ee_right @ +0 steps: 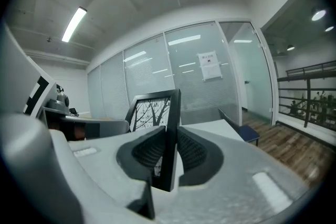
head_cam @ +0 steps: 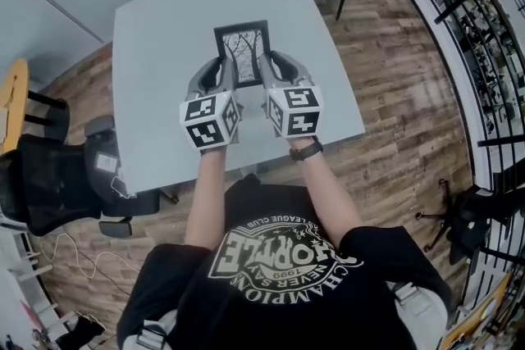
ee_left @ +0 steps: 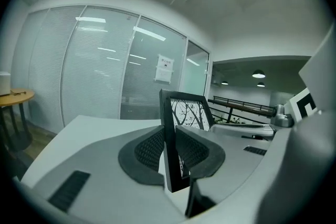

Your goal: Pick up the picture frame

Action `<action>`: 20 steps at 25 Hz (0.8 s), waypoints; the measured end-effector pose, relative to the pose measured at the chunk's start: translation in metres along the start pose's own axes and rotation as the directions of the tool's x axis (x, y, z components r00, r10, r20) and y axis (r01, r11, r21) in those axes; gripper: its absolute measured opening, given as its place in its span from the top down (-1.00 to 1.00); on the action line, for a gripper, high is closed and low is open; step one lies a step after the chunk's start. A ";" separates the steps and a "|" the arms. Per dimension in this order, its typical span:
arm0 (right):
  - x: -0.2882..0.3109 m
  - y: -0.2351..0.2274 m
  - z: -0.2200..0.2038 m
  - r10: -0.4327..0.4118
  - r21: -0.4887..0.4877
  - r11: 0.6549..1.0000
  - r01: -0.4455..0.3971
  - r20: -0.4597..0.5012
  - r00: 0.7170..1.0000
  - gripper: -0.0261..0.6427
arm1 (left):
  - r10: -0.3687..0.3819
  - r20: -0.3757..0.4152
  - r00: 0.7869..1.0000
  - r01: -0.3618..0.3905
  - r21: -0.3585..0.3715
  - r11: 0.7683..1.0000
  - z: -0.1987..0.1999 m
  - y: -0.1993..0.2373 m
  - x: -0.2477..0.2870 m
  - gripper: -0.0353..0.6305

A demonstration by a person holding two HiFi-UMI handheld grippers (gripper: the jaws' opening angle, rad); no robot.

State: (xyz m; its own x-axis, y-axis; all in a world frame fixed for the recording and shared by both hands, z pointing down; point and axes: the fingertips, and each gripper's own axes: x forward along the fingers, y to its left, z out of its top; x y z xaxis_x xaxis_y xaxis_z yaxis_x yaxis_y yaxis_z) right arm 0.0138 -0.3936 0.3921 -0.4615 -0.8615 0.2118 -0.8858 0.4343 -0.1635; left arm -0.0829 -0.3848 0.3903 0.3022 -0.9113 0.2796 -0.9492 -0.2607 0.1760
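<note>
We are looking down on the grey worktop (head_cam: 164, 53), its near edge partly hiding behind our arms. Over it, upper centre of the head view, we are holding the picture frame (head_cam: 243, 45), its lower corners disappearing behind the grippers; its height off the surface is hard to judge from above. The left gripper (head_cam: 229, 74) is clamping its left side, the right gripper (head_cam: 268, 71) its right. Only the gripper views are showing the ribbed pads (ee_left: 149, 147) pressing its black edge.
</note>
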 end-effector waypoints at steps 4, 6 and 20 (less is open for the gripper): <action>-0.010 0.006 0.035 -0.002 -0.039 0.999 0.005 0.083 0.997 0.73 | -0.015 0.069 0.998 0.014 0.019 1.000 0.032 -0.007 -0.010 0.68; -0.016 0.010 0.047 -0.003 -0.056 0.998 0.009 0.110 0.994 0.73 | -0.018 0.092 0.996 0.015 0.027 1.000 0.042 -0.009 -0.017 0.68; -0.030 0.046 0.091 0.030 -0.111 0.994 -0.006 0.221 0.975 0.72 | -0.035 0.187 0.982 0.027 0.047 0.999 0.086 0.002 -0.050 0.68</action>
State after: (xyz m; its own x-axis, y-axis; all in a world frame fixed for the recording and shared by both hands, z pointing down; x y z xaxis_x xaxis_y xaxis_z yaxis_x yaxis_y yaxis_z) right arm -0.0088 -0.3719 0.2902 -0.4660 -0.8847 -0.0111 -0.8830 0.4658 -0.0572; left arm -0.1073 -0.3676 0.2955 0.3136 -0.9451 0.0920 -0.9439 -0.2997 0.1385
